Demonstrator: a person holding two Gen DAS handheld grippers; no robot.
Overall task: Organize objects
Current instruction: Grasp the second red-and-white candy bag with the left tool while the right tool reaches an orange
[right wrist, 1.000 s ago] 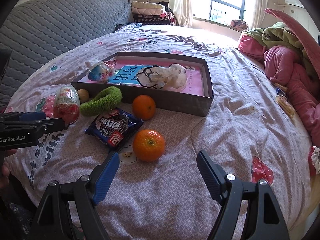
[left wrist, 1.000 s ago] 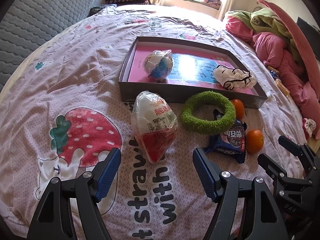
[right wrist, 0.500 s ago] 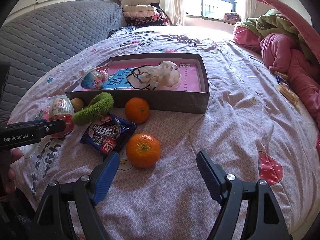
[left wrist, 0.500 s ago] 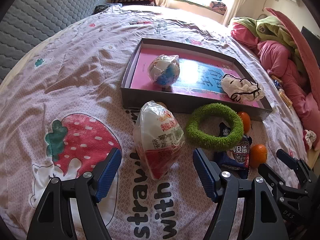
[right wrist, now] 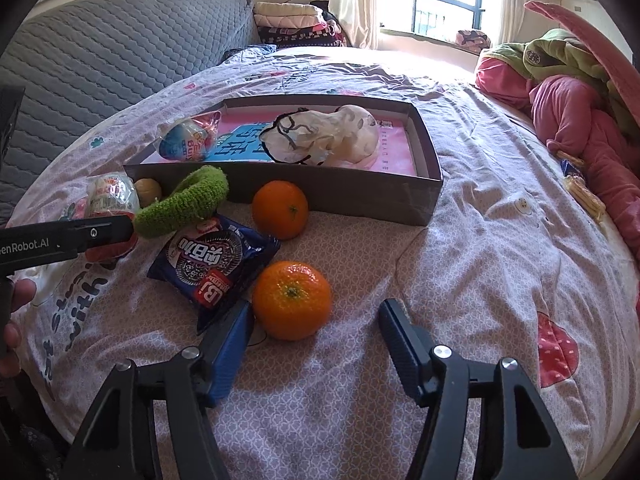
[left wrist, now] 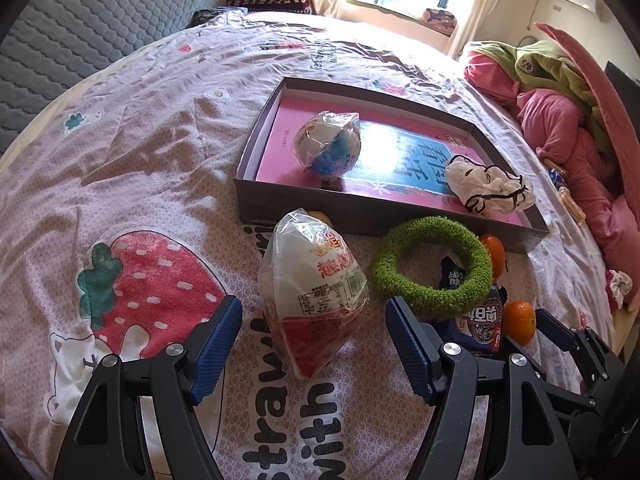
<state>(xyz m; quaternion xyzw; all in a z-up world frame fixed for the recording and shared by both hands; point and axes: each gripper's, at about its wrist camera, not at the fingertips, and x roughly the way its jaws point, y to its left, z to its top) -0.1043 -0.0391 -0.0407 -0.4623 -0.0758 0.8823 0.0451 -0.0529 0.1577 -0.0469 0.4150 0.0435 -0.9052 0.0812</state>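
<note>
My left gripper stands open, its blue pads on either side of a plastic-wrapped red and white egg toy that lies on the bedsheet; the pads do not touch it. My right gripper is closing around the near orange, which sits between the jaws close to the left pad; I see no squeeze. A second orange, a blue cookie packet and a green fuzzy ring lie in front of the dark shallow box.
The box holds a pink book, a wrapped blue and white ball and a white pouch with a black cord. A small brown ball rests by the box's front wall. Pink and green bedding is heaped at the right.
The left gripper has come forward, so the egg toy now lies between its pads. The right gripper's jaws have narrowed around the near orange.
</note>
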